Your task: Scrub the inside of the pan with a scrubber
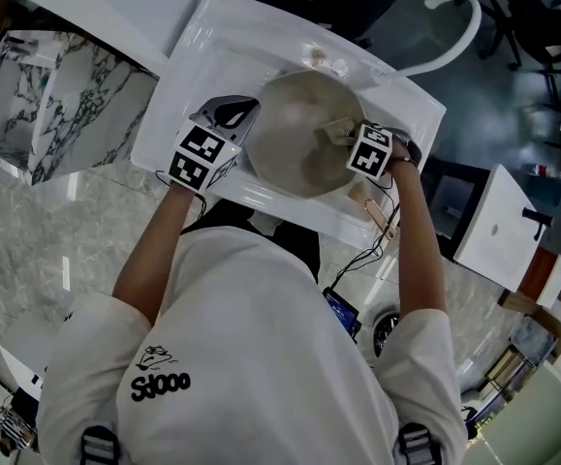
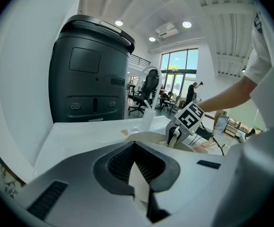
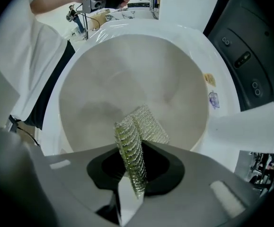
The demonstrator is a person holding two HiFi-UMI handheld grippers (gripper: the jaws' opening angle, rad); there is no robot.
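- Beige, round, shallow: the round beige pan (image 1: 299, 148) sits inside the white sink basin (image 1: 193, 66).
- Right hand-held gripper (image 3: 129, 174): jaws clamped on a silvery-green mesh scrubber (image 3: 132, 145), held edge-on. Its free end lies against the pan's inner surface, on the near side.
- Left hand-held gripper (image 1: 233, 114): at the pan's left rim, jaws closed on a thin pale edge – apparently that rim.

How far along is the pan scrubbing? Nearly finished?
Already done: the right gripper has its jaws shut on the scrubber. The left gripper is clamped on the rim of the pan, which sits in the sink. In hand: the scrubber is down inside the pan and appears to press on its inner surface. Left: the inside shows dull, cloudy patches, so the scrubbing looks unfinished. I cannot tell how much remains.
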